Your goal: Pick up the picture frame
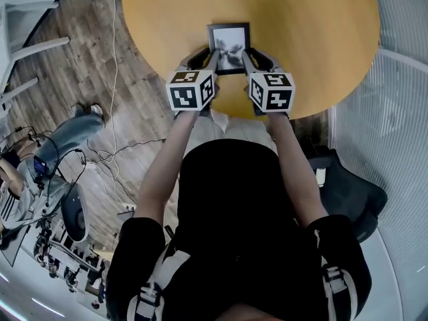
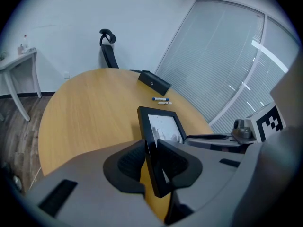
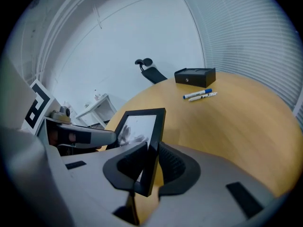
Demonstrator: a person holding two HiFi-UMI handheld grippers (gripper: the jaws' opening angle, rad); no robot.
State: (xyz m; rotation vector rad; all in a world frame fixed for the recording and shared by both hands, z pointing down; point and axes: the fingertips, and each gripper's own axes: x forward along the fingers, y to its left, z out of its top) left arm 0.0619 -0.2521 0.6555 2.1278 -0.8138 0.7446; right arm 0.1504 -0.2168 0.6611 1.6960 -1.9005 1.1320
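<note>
Frame [image 1: 229,44] clamped edgewise between left gripper [image 1: 209,59], right gripper [image 1: 250,59].

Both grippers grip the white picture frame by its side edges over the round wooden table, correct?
Not quite: the picture frame is black, not white, as the right gripper view shows. Otherwise yes: the left gripper and right gripper each grip a side edge of it over the round wooden table.

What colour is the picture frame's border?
Black; the picture frame shows it best in the right gripper view.
</note>
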